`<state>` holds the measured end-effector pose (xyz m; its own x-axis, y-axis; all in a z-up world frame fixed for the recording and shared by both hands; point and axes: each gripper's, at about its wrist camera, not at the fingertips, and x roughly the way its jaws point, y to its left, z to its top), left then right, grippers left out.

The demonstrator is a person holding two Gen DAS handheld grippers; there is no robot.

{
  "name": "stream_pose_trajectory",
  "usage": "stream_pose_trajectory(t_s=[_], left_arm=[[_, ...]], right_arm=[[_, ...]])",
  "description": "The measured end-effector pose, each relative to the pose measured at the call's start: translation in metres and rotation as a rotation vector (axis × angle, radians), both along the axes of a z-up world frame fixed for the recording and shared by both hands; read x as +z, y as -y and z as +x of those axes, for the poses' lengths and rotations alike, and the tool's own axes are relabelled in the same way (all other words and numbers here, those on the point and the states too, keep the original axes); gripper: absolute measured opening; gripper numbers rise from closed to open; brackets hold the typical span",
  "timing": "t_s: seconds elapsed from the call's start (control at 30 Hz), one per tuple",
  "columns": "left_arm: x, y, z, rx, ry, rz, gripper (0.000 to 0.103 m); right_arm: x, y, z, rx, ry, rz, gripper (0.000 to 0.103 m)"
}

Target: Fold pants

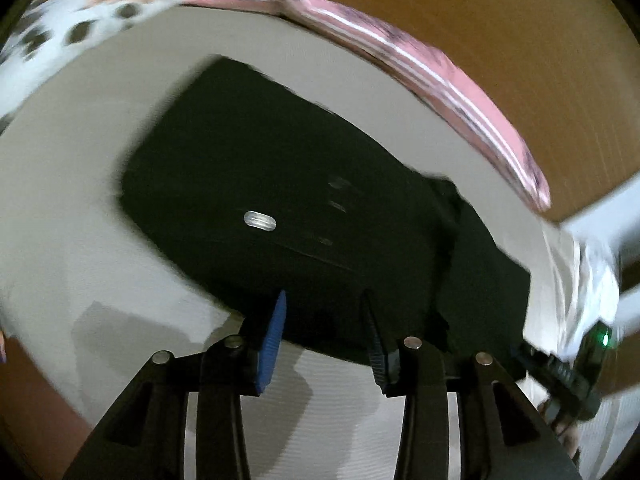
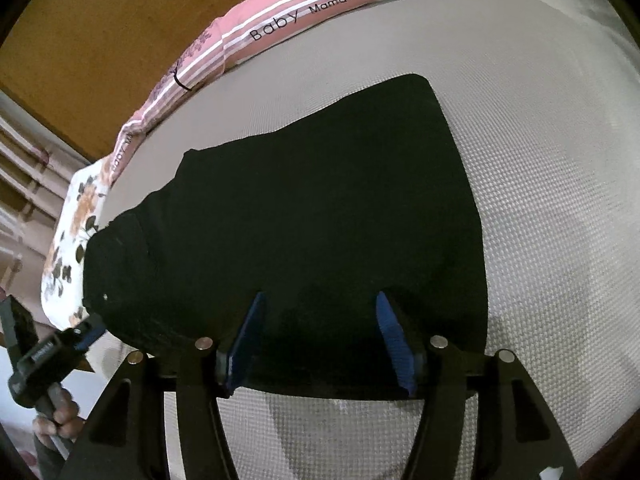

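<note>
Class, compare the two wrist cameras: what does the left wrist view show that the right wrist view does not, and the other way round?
Only the left wrist view shows a small pale oval tag on the folded black pants, and the right gripper at its edge.

Only the right wrist view shows the words printed on the pink striped cloth, the woven texture of the grey mat, and a hand holding the left gripper.

Both show the pants on the mat, the pink cloth, a floral fabric and jaws open over the near edge of the pants.
</note>
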<state>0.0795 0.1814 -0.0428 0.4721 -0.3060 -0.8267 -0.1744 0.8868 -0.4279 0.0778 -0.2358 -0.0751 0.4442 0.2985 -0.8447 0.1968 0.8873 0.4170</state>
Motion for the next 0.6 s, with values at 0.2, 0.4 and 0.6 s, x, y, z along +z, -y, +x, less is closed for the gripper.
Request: stream_pose_trajectory(t_s=[0.2, 0.4, 0.6], left_arm=[[-0.009, -0.038, -0.008, 0.141, 0.02, 0.046, 0.047], [-0.017, -0.043, -0.014, 0.185, 0.053, 0.086, 0.048], [-0.022, -0.049, -0.016, 0.211, 0.044, 0.093, 0.052]], right_arm=[[0.004, -0.02, 0.019, 0.062, 0.001, -0.024, 0.056], [0.025, -0.069, 0.053, 0.185, 0.089, -0.089, 0.043], [0.033, -0.121, 0.096, 0.293, 0.132, -0.187, 0.027]])
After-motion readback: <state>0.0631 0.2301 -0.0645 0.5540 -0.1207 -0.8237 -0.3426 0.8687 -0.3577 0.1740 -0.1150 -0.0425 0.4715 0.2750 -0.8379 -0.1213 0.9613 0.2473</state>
